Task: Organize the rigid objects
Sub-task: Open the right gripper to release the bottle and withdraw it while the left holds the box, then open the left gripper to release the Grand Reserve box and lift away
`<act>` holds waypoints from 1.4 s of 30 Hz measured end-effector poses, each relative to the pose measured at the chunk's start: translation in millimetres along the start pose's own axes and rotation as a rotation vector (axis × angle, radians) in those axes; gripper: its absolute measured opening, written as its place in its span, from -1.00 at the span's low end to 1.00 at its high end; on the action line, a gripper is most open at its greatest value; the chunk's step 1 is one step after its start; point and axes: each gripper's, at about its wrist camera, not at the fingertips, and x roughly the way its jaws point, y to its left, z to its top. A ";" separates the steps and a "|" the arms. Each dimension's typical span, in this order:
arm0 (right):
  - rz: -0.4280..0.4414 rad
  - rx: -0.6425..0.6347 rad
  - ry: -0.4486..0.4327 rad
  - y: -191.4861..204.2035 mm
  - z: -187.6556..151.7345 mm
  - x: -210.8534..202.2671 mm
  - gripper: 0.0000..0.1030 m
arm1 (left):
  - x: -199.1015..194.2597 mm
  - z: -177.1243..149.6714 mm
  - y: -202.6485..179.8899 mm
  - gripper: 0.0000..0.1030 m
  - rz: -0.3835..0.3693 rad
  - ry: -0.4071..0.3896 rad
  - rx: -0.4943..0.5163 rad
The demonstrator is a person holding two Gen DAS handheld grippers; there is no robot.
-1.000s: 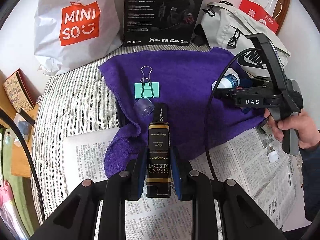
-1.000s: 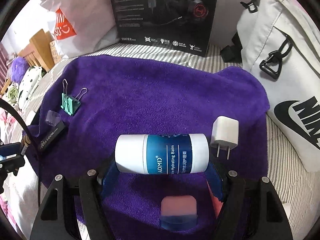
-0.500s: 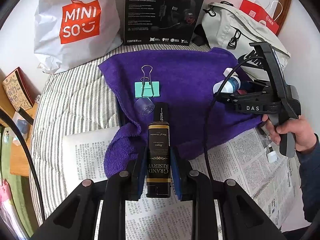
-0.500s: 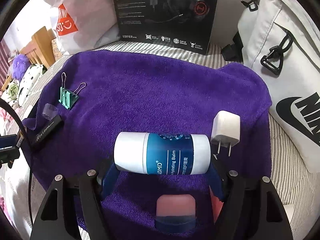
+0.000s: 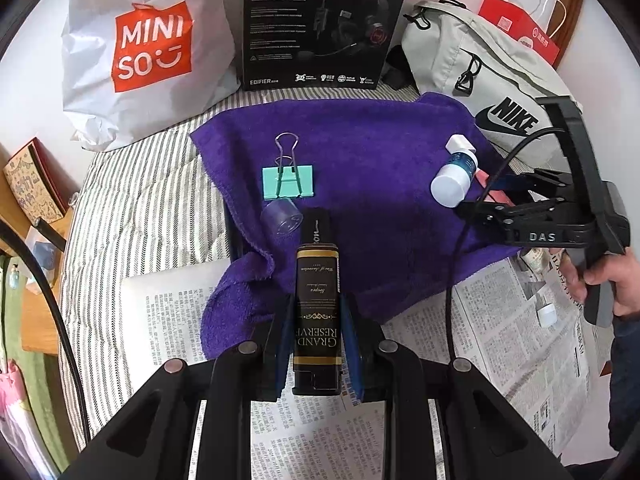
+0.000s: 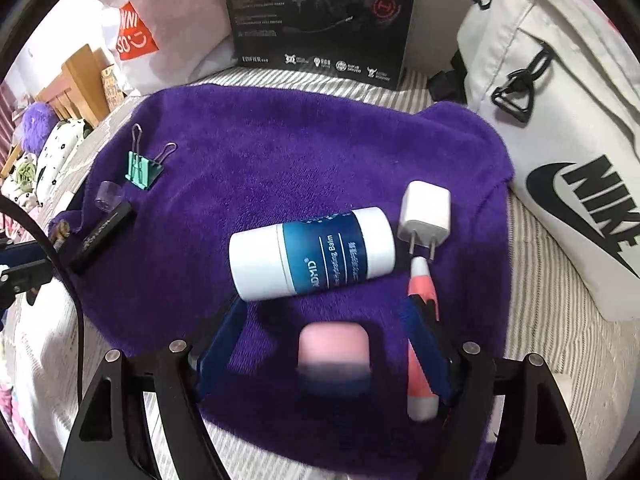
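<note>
My left gripper (image 5: 316, 320) is shut on a black and gold "Grand Reserve" box (image 5: 317, 312), held over the front edge of the purple towel (image 5: 360, 136). My right gripper (image 6: 324, 312) is open; the white and blue balm bottle (image 6: 312, 254) lies on the towel just beyond its fingertips. A white charger plug (image 6: 426, 214), a pink and white pen (image 6: 422, 344) and a pink-capped item (image 6: 334, 346) lie near it. A teal binder clip (image 5: 287, 186) and a clear cap (image 5: 281, 218) lie at the towel's left.
A Miniso bag (image 5: 136, 52), a black headset box (image 5: 320, 20) and a grey Nike bag (image 5: 480, 84) stand behind the towel. Newspaper (image 5: 500, 340) covers the striped bedding in front. A small white cap (image 5: 547, 315) lies on the newspaper.
My right gripper has opened and let go of the balm bottle, which now lies tilted on the towel, and has drawn back. My left gripper has kept still with the box.
</note>
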 end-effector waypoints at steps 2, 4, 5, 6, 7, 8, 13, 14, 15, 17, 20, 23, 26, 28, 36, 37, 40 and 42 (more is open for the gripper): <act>-0.003 0.006 -0.010 -2.1 -3.0 -7.1 0.55 | -1.8 -0.2 -2.2 -0.56 0.000 -0.003 0.004; 0.003 0.015 -0.025 -5.1 -6.7 -15.7 0.55 | -4.9 -0.8 -4.1 -0.56 0.003 -0.005 0.005; 0.005 0.020 -0.031 -6.1 -7.9 -18.9 0.55 | -5.7 -0.5 -4.9 -0.56 0.004 -0.006 0.007; 0.006 0.027 -0.038 -7.9 -9.7 -23.4 0.55 | -7.3 0.0 -6.5 -0.56 0.006 -0.007 0.011; 0.006 0.033 -0.041 -9.1 -11.6 -27.0 0.55 | -8.1 0.9 -7.7 -0.56 0.010 -0.007 0.014; 0.006 0.037 -0.042 -9.7 -12.7 -29.6 0.55 | -9.0 2.3 -8.8 -0.56 0.013 -0.008 0.019; 0.006 0.053 -0.055 -14.3 -24.0 -44.2 0.55 | -6.9 15.3 -13.6 -0.56 0.008 -0.011 0.038; 0.003 0.056 -0.055 -15.7 -27.9 -47.1 0.55 | -5.1 18.6 -13.4 -0.56 0.004 -0.010 0.033; 0.000 0.059 -0.057 -17.2 -30.7 -49.2 0.55 | -2.4 22.4 -13.8 -0.56 -0.005 -0.010 0.030; -0.005 0.076 -0.056 -20.9 -39.0 -54.6 0.55 | 2.3 27.6 -16.8 -0.56 -0.019 -0.008 0.037; 0.005 0.105 -0.072 -25.4 -50.7 -64.5 0.55 | 12.0 36.1 -22.2 -0.56 -0.027 -0.002 0.049; 0.016 0.137 -0.082 -29.9 -61.6 -76.3 0.55 | 26.5 46.2 -27.1 -0.56 -0.022 0.014 0.058; 0.025 0.159 -0.092 -34.0 -69.5 -85.3 0.55 | 39.4 52.1 -28.6 -0.56 -0.023 0.034 0.057; 0.019 0.170 -0.091 -37.8 -72.5 -87.6 0.55 | 47.0 55.2 -29.8 -0.56 -0.031 0.044 0.056; 0.016 0.198 -0.080 -48.2 -81.0 -84.4 0.55 | 68.1 61.3 -34.1 -0.56 -0.001 0.086 0.063; 0.017 0.203 -0.077 -49.3 -82.4 -83.5 0.55 | 69.7 61.6 -35.3 -0.56 -0.001 0.089 0.066; 0.019 0.218 -0.071 -53.5 -87.6 -82.0 0.55 | 74.4 62.1 -37.8 -0.56 0.009 0.098 0.071; 0.016 0.229 -0.063 -57.4 -91.2 -81.1 0.55 | 75.3 62.4 -39.0 -0.56 0.017 0.095 0.073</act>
